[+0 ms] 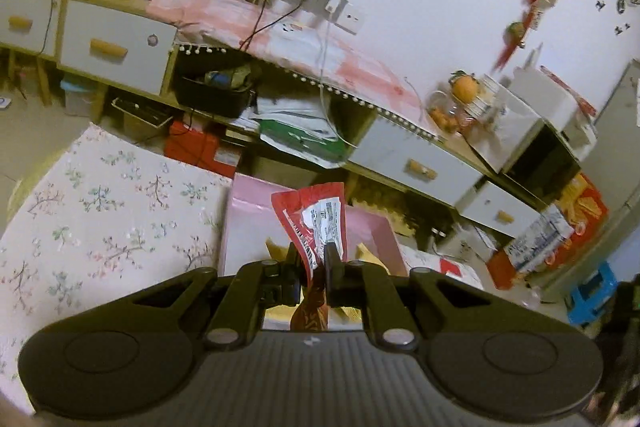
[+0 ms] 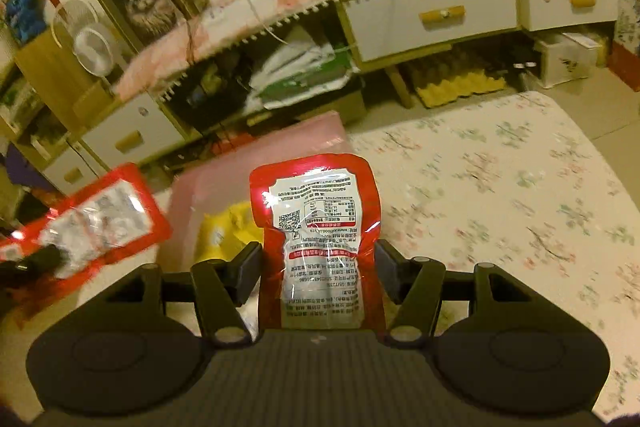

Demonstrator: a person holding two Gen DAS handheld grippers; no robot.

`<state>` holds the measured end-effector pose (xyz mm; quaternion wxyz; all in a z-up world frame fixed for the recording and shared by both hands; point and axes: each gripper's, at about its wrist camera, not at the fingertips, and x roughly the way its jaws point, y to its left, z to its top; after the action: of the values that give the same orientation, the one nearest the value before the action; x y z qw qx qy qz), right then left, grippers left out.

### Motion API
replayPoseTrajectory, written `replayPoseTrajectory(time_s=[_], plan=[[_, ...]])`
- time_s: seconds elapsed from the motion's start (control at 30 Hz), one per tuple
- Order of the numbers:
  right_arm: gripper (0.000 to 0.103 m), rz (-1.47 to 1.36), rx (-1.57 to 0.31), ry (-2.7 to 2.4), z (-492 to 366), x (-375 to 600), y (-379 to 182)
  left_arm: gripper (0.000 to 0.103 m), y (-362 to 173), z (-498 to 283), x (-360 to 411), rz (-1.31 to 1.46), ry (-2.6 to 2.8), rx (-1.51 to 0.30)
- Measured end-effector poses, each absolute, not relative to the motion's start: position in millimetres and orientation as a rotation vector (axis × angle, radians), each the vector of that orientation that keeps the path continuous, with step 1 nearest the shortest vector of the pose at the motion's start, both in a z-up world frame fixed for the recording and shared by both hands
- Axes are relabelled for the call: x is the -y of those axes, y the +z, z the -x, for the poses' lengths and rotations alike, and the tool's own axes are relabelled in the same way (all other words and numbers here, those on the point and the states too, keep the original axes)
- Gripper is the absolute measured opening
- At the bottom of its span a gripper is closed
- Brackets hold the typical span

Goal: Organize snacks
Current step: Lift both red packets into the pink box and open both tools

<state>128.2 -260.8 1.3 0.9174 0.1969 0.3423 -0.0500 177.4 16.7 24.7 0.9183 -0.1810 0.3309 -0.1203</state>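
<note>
Snack packets fill both views, one per gripper, each held above the pink box point(image 2: 256, 147). Only the right wrist view shows the yellow bags point(image 2: 228, 227) inside that box; only the left shows a blue stool point(image 1: 592, 293) far right of it. The left gripper point(image 1: 312, 259) pinches a red packet point(image 1: 316, 223) edge-on, tilted downward toward the box. The right gripper point(image 2: 320, 263) clamps a second red packet point(image 2: 320, 223) flat, label up. A blurred packet point(image 2: 92, 223) left of the box is hard to read.
</note>
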Motion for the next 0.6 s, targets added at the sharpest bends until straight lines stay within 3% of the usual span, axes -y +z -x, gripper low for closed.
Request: replayPoseTrajectory(time_s=[0.6], plan=[[0.057,-0.634,-0.677,0.141,-222,229,-9,0.013,-23,-229,-16,0.464,-0.093,-0.662]])
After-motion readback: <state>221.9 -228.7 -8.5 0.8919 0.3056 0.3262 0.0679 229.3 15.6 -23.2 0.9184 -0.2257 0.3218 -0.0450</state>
